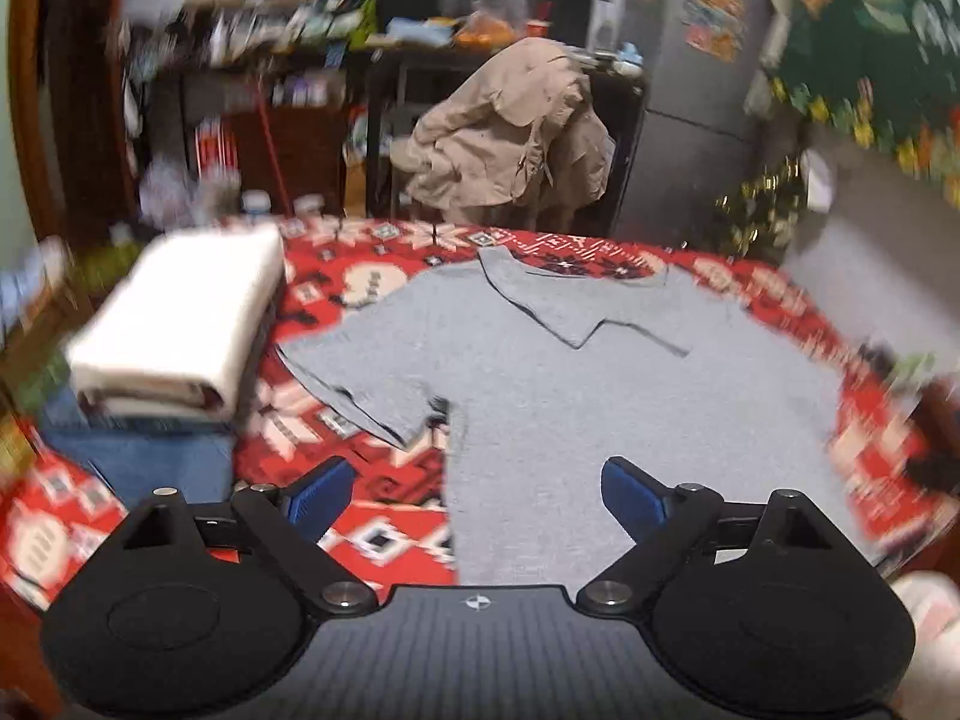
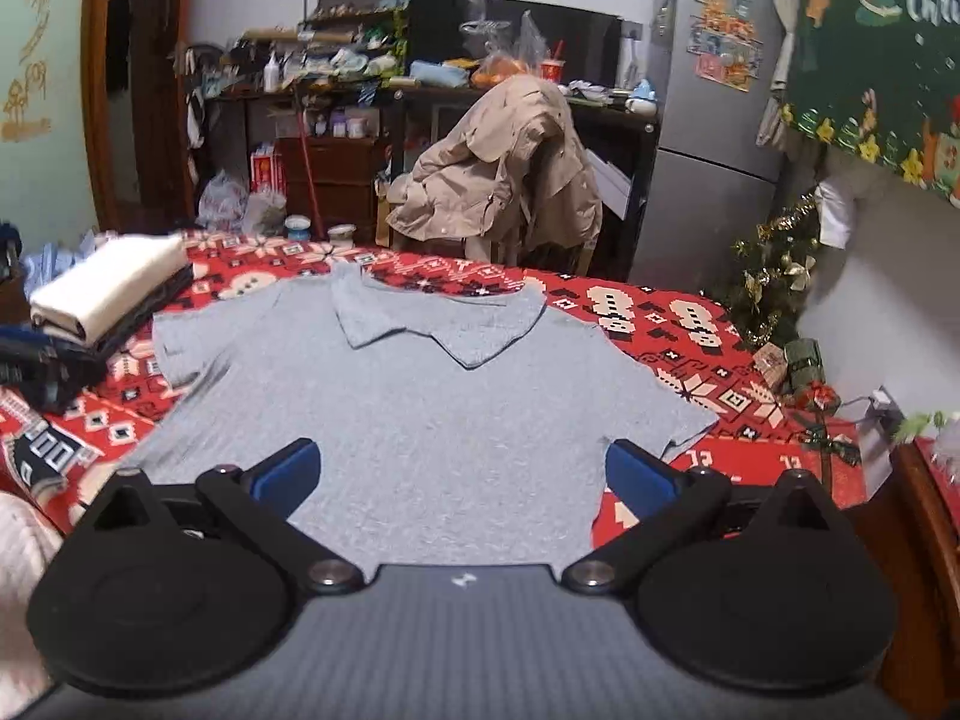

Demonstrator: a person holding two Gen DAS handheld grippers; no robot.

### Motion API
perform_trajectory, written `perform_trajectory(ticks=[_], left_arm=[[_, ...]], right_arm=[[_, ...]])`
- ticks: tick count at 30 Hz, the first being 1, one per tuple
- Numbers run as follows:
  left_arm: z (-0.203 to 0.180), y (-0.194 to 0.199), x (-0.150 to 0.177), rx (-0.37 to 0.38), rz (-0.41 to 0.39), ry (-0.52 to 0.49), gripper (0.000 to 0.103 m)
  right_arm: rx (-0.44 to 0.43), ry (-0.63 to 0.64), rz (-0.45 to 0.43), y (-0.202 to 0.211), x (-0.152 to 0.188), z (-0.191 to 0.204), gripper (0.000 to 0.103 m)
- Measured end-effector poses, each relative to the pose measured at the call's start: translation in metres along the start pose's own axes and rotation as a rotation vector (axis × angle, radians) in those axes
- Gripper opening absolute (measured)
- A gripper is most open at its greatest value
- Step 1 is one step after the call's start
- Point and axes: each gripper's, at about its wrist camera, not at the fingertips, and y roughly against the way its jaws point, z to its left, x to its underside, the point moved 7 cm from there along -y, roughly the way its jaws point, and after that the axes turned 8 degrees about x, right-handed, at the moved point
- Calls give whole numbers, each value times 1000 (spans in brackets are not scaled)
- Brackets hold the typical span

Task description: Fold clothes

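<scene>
A grey polo shirt (image 1: pixel 576 384) lies spread flat on a red patterned tablecloth (image 1: pixel 384 510), collar at the far end and both short sleeves out to the sides. In the right wrist view the same shirt (image 2: pixel 420 408) fills the middle of the table. My left gripper (image 1: pixel 477 498) hovers above the shirt's near left edge, jaws wide apart with nothing between the blue pads. My right gripper (image 2: pixel 459 480) hangs over the shirt's near hem, open as well, holding nothing. The left wrist view is blurred.
A stack of folded clothes (image 1: pixel 180 330), cream on top and denim beneath, sits at the table's left (image 2: pixel 114 294). Behind the table stand a chair draped with a beige jacket (image 2: pixel 504 180), cluttered shelves, a fridge (image 2: pixel 714 138) and a small Christmas tree (image 2: pixel 774 276).
</scene>
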Motion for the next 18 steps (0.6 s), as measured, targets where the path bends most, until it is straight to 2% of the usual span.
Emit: perform_trajectory(ticks=[2, 4, 8, 13, 18], left_arm=[[11, -5, -3, 18, 13, 71, 89], [22, -14, -6, 83, 44, 138, 89], [48, -40, -12, 114, 109, 307, 71], [80, -70, -27, 50, 153, 391, 54], [109, -101, -47, -91, 197, 389, 52]], right_arm=[[-6, 3, 7, -5, -1, 1, 102], [-25, -16, 31, -12, 0, 4, 102], [-55, -56, 79, -28, 3, 10, 102], [-130, -93, 98, -46, 7, 21, 102], [-143, -145, 147, -73, 17, 26, 102]])
